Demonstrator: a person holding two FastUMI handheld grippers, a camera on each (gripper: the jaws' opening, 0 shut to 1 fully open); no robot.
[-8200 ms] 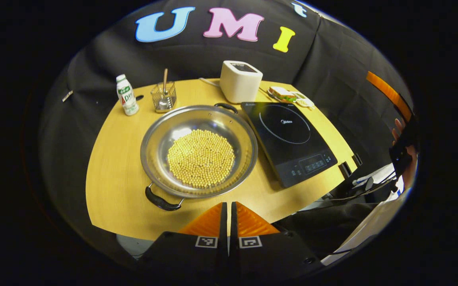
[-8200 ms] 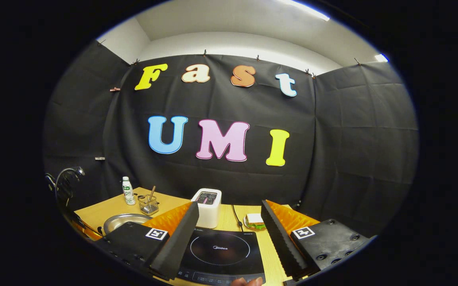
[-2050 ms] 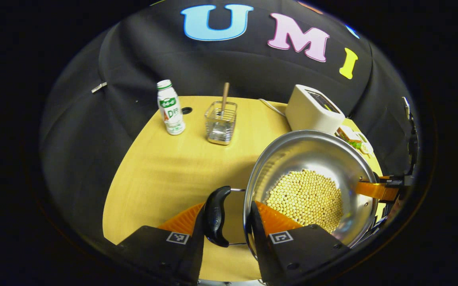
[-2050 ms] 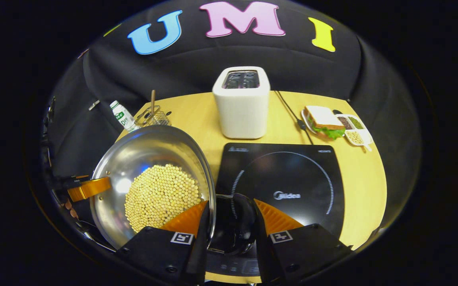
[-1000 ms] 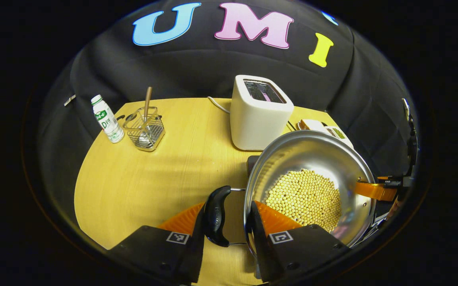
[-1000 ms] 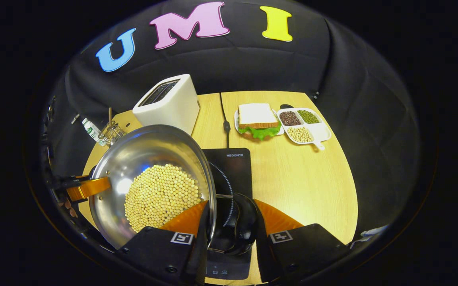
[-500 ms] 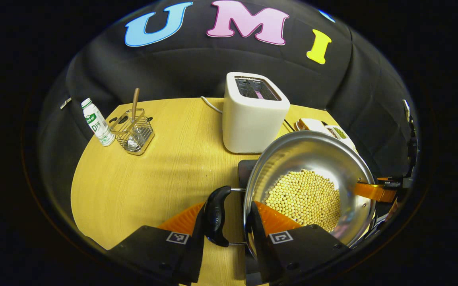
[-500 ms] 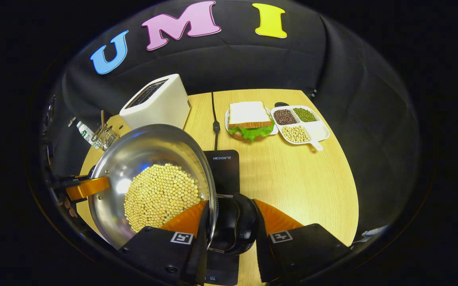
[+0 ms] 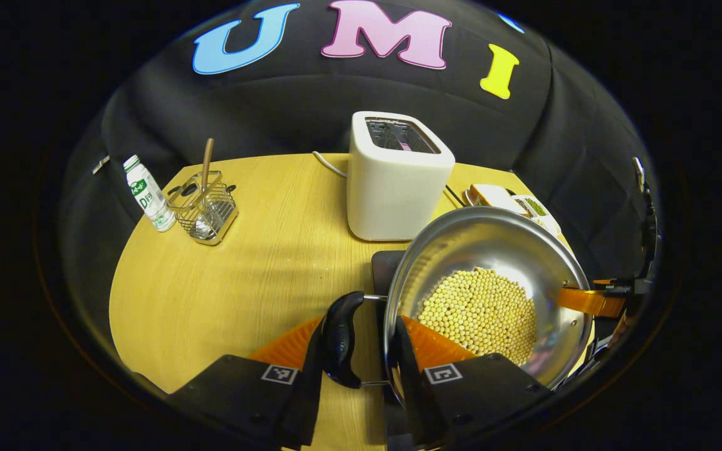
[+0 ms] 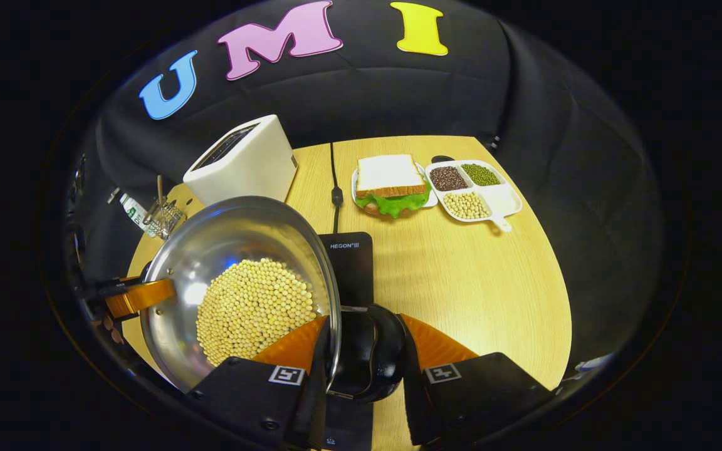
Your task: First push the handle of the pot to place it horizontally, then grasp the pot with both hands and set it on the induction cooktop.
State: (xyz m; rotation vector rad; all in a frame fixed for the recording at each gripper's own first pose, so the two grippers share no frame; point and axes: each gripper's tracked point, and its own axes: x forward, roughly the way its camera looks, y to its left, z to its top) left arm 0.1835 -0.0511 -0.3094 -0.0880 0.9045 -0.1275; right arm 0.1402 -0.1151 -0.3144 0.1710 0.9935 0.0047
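Both grippers are gripping the pot (image 9: 492, 250) over the cooktop (image 10: 348, 263): left gripper (image 9: 356, 351) fingers closing on one handle (image 9: 338, 338), right gripper (image 10: 361, 360) fingers clamping the other handle (image 10: 367, 357).

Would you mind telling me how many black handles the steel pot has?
2: one black handle sits in the left claw; the other black handle sits in the right claw, on opposite sides of the steel pot.
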